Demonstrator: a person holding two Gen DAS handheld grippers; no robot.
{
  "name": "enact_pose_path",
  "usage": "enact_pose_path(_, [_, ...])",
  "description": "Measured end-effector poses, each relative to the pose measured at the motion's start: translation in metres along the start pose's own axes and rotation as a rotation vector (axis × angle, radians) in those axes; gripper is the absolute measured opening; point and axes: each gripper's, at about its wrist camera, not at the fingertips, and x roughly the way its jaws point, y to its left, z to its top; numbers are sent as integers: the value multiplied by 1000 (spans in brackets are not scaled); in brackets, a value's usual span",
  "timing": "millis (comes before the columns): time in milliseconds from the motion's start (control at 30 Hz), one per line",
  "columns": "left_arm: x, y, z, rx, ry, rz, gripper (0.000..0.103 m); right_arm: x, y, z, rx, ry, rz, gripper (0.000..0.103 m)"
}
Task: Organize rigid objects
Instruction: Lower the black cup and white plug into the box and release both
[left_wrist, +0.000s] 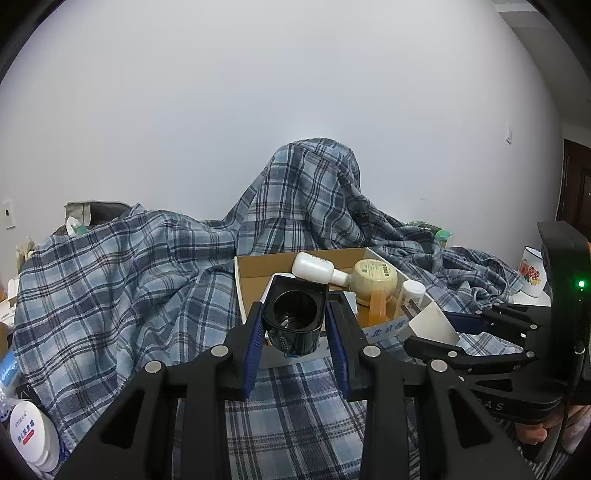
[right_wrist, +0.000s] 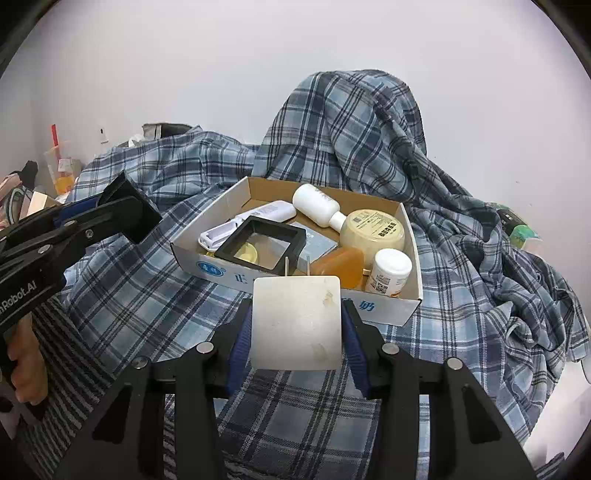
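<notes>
My left gripper is shut on a black square cup, held just in front of an open cardboard box. My right gripper is shut on a flat square metal plate with two thin prongs, at the box's near wall. In the box lie a white bottle, a cream round tub, an amber bar, a small white jar, a black square frame and a white remote. The left gripper shows at the left of the right wrist view.
A blue plaid cloth covers the surface and rises in a mound behind the box. A flowered mug stands far right, a white tub lower left, a drink cup with a red straw far left. A hand grips the left handle.
</notes>
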Motion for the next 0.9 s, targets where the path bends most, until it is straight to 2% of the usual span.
enact_pose_path(233, [-12, 1, 9, -8, -19, 31, 35, -15, -8, 2, 27, -36, 18, 45])
enact_pose_path(433, [-32, -10, 50, 36, -96, 43, 35, -39, -18, 28, 24, -137, 14, 45])
enact_pose_path(567, [-30, -13, 79, 50, -152, 42, 35, -52, -31, 60, 28, -205, 3, 45])
enact_pose_path(733, [-5, -23, 112, 73, -231, 78, 35, -51, -50, 104, 56, -268, -22, 45])
enact_pose_path(900, [43, -26, 125, 63, -191, 44, 35, -31, -64, 133, 57, -285, -42, 45])
